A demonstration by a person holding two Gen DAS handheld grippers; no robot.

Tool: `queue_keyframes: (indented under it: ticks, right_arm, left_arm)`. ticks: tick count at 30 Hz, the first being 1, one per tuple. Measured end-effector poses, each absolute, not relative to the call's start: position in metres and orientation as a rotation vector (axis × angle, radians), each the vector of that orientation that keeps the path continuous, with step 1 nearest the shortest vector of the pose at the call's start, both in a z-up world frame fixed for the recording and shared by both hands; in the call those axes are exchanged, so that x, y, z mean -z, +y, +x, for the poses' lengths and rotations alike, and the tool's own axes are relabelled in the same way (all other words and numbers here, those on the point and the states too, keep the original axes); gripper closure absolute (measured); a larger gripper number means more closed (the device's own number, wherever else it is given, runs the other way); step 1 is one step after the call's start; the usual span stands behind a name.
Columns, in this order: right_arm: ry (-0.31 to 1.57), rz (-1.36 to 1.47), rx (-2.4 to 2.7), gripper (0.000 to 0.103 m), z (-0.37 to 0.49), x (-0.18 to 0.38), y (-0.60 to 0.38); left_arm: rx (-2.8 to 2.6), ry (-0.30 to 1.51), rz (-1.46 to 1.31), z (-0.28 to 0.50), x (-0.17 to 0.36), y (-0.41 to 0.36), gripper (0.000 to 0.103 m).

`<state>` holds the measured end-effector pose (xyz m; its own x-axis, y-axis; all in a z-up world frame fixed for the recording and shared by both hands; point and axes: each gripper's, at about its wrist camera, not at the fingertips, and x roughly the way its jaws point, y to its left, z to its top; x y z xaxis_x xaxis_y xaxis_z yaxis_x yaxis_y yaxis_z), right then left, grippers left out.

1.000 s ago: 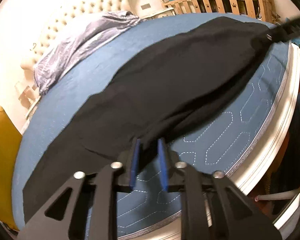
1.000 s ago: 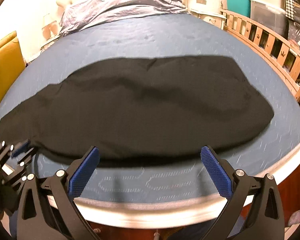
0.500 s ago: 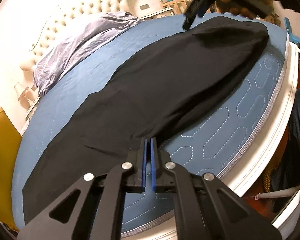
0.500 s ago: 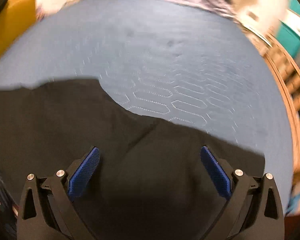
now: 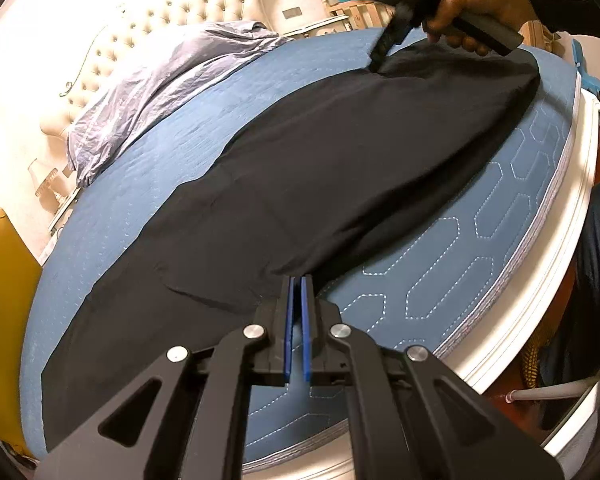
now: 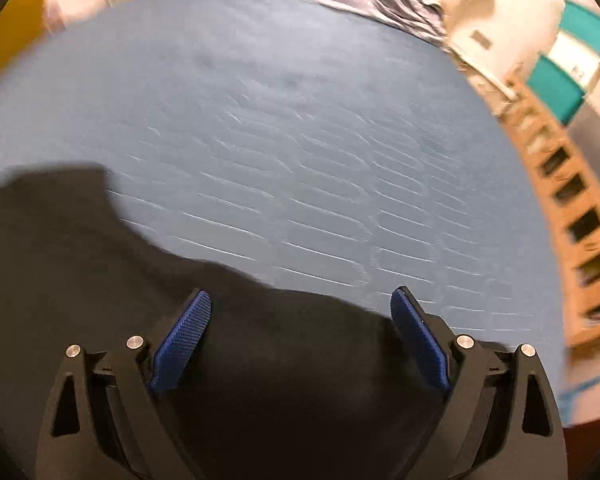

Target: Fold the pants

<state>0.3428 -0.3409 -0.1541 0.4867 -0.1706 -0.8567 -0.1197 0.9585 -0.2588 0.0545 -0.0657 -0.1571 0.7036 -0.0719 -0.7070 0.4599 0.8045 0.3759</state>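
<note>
Black pants (image 5: 320,184) were spread lengthwise across a blue quilted mattress (image 5: 480,248), reaching from the left tool (image 5: 296,292) away toward the right tool (image 5: 374,62). The left tool's blue pads were drawn almost together on the near edge of the pants, with a thin fold of cloth pinched between them. At the far end, the right tool was held in a hand (image 5: 472,4) with a dark sleeve, its tip lowered onto the far corner of the pants. In the blurred right wrist view, the right tool (image 6: 300,312) was seen with its pads (image 6: 182,340) spread wide apart, nothing clamped between them, and black cloth lying beneath and between them. A crumpled lavender sheet (image 5: 160,92) was bunched beyond the pants by a tufted cream headboard (image 5: 172,20).
</note>
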Motion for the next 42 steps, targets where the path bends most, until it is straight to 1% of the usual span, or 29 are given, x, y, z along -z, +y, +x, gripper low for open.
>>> queue_keyframes:
  ticks: [2, 4, 6, 8, 10, 14, 18, 19, 21, 23, 27, 31, 35, 36, 37, 38, 39, 42]
  right_arm:
    - [1.028, -0.221, 0.144, 0.012, 0.343, 0.144, -0.356]
    - [0.943, -0.118, 0.236, 0.011, 0.327, 0.118, -0.369]
    - [0.904, 0.016, 0.136, 0.011, 0.301, 0.099, -0.369]
    - [0.883, 0.052, 0.056, 0.011, 0.267, 0.089, -0.354]
    - [0.889, 0.048, -0.015, 0.01, 0.23, 0.09, -0.331]
    - [0.953, 0.078, -0.082, 0.01, 0.186, 0.111, -0.298]
    - [0.966, 0.004, -0.136, 0.01, 0.172, 0.123, -0.262]
    - [0.977, -0.058, -0.131, 0.01, 0.171, 0.129, -0.25]
    - [1.003, -0.171, -0.085, 0.01, 0.168, 0.142, -0.237]
    - [1.026, -0.186, -0.068, 0.01, 0.163, 0.152, -0.238]
    - [1.038, -0.116, -0.023, 0.009, 0.151, 0.155, -0.259]
    - [1.046, -0.121, 0.055, 0.008, 0.144, 0.15, -0.26]
    - [0.998, -0.114, 0.025, 0.007, 0.147, 0.131, -0.249]
    - [0.987, -0.1, -0.004, 0.007, 0.153, 0.125, -0.242]
    - [0.977, -0.103, -0.028, 0.007, 0.159, 0.12, -0.232]
    - [0.97, -0.112, -0.045, 0.007, 0.163, 0.116, -0.223]
    - [0.964, -0.126, -0.07, 0.007, 0.174, 0.113, -0.212]
    - [0.977, -0.166, -0.152, 0.007, 0.21, 0.113, -0.173]
  left_arm:
    - [0.31, 0.74, 0.563, 0.054, 0.156, -0.065, 0.1]
    - [0.307, 0.739, 0.56, 0.052, 0.157, -0.066, 0.1]
    - [0.307, 0.733, 0.556, 0.051, 0.157, -0.066, 0.1]
    - [0.304, 0.723, 0.555, 0.049, 0.157, -0.066, 0.1]
    - [0.302, 0.713, 0.563, 0.046, 0.159, -0.067, 0.101]
    - [0.32, 0.717, 0.547, 0.031, 0.161, -0.066, 0.103]
    - [0.229, 0.674, 0.444, 0.025, 0.142, -0.042, 0.102]
    - [0.195, 0.667, 0.445, 0.026, 0.14, -0.038, 0.1]
    - [0.128, 0.672, 0.456, 0.033, 0.139, -0.024, 0.074]
    - [0.088, 0.674, 0.485, 0.037, 0.141, -0.015, 0.074]
    - [0.083, 0.682, 0.543, 0.035, 0.148, -0.013, 0.072]
    - [0.076, 0.699, 0.546, 0.039, 0.154, -0.014, 0.072]
    - [0.075, 0.709, 0.569, 0.047, 0.161, -0.017, 0.072]
    - [0.078, 0.714, 0.565, 0.05, 0.163, -0.017, 0.075]
    - [0.094, 0.721, 0.555, 0.052, 0.164, -0.017, 0.081]
    - [0.114, 0.726, 0.55, 0.051, 0.165, -0.018, 0.092]
    - [0.117, 0.725, 0.56, 0.051, 0.166, -0.019, 0.097]
    - [0.123, 0.725, 0.563, 0.047, 0.168, -0.02, 0.101]
